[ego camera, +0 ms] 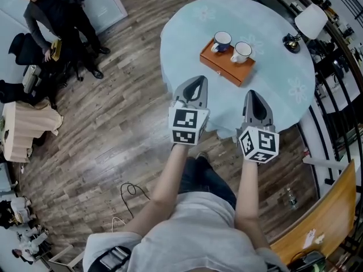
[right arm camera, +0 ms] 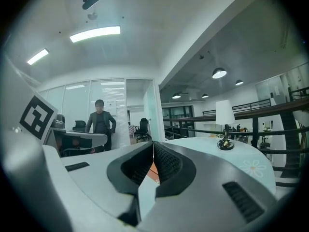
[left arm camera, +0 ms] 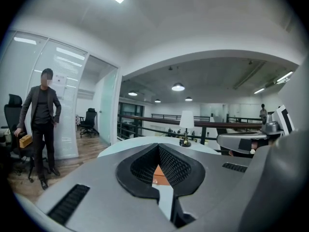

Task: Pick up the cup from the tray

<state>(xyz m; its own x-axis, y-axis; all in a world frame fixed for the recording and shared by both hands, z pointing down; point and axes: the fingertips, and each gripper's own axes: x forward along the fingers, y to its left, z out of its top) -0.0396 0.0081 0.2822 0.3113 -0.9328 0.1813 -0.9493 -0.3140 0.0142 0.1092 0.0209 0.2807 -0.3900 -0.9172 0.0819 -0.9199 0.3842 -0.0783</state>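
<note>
Left gripper point(ego camera: 198, 79): jaws clenched, tips together, nothing between them. In its own view point(left arm camera: 158, 146) the pads meet at the tip, and only a thin sliver of the orange tray point(left arm camera: 160, 174) shows through the slot behind them.

Right gripper point(ego camera: 253, 93): same state. Its jaws are closed tip to tip and empty in its own view point(right arm camera: 153, 143), with a strip of tray point(right arm camera: 153, 170) visible in the slot.

Both grippers are held side by side over the near edge of the round tabletop point(ego camera: 187, 41) and point toward the tray point(ego camera: 218, 61). Neither touches anything. The left one sits a bit further in than the right.

The tray lies near the middle of the tabletop, well ahead of both jaw tips. Two cups stand upright on it: a blue cup point(ego camera: 222, 40) on the left and a white cup point(ego camera: 241, 51) just to its right, close together. I can't tell whether they touch. Both are still on the tray, not grasped.

A lamp point(ego camera: 309, 21) stands at the far right edge of the tabletop, apart from the tray. It also shows in both gripper views point(left arm camera: 186, 124) point(right arm camera: 224, 121).

A person point(ego camera: 57, 16) stands on the wood floor off to the left, away from the tabletop.
</note>
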